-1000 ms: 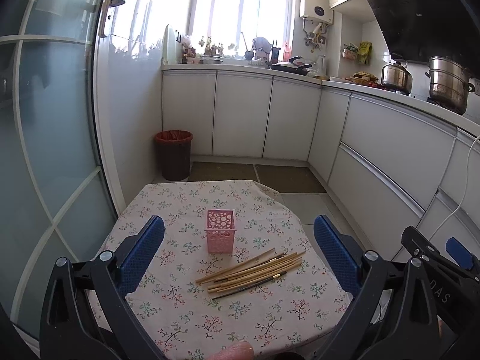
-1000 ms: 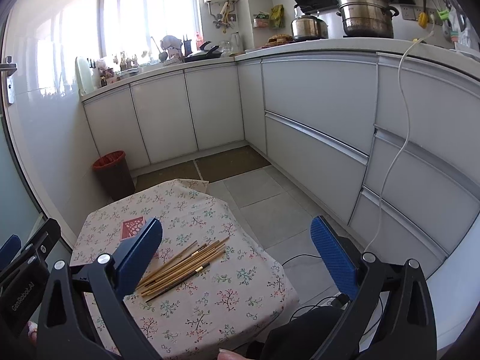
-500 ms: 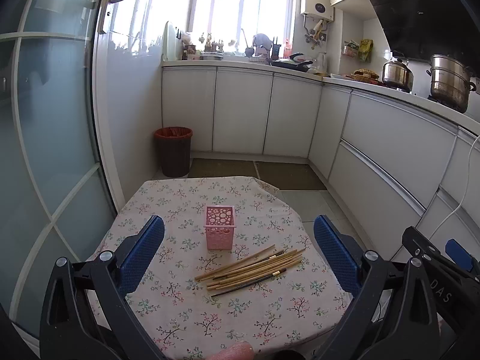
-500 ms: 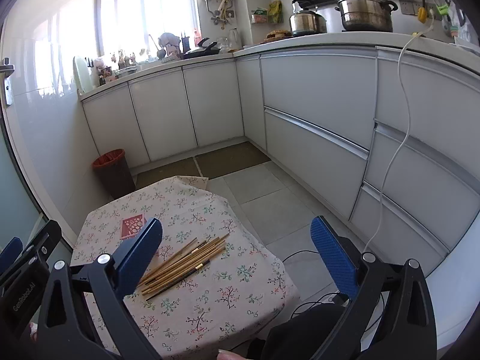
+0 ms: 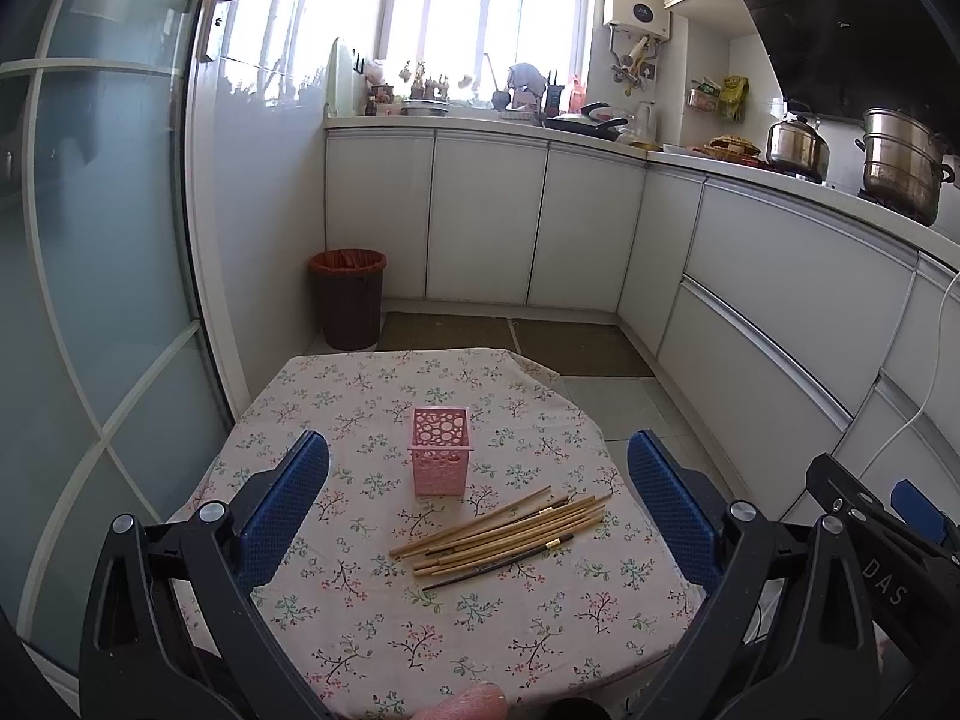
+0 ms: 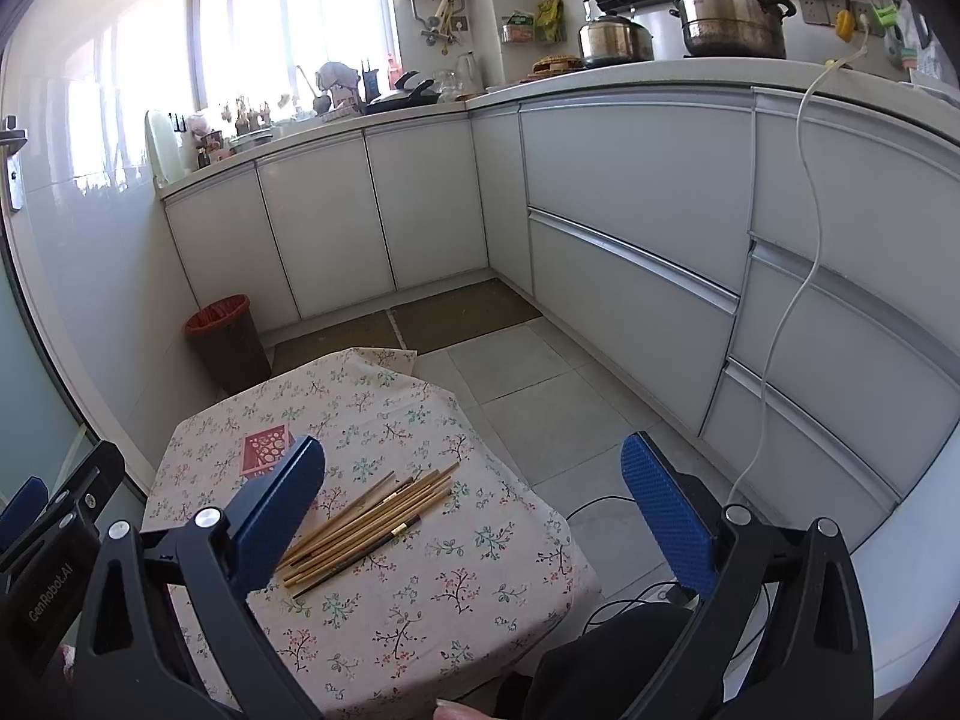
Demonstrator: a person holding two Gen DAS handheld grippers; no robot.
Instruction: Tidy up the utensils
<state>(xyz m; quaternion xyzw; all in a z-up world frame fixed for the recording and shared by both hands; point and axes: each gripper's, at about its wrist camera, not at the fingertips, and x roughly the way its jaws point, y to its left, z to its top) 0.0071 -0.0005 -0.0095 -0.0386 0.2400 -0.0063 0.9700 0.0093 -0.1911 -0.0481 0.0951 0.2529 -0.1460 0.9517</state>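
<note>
Both grippers empty above the floral table, chopsticks loose on the cloth.

We see the table (image 5: 372, 630) under its flowered cloth, the left gripper (image 5: 478, 498) and right gripper (image 6: 474, 492) each spread wide, grasping nothing. In the left wrist view the pink holder (image 5: 440, 450) stands upright near the table's middle; the chopsticks (image 5: 510, 531) lie in a fanned bundle at its 5 o'clock, close by but apart from it.
</note>
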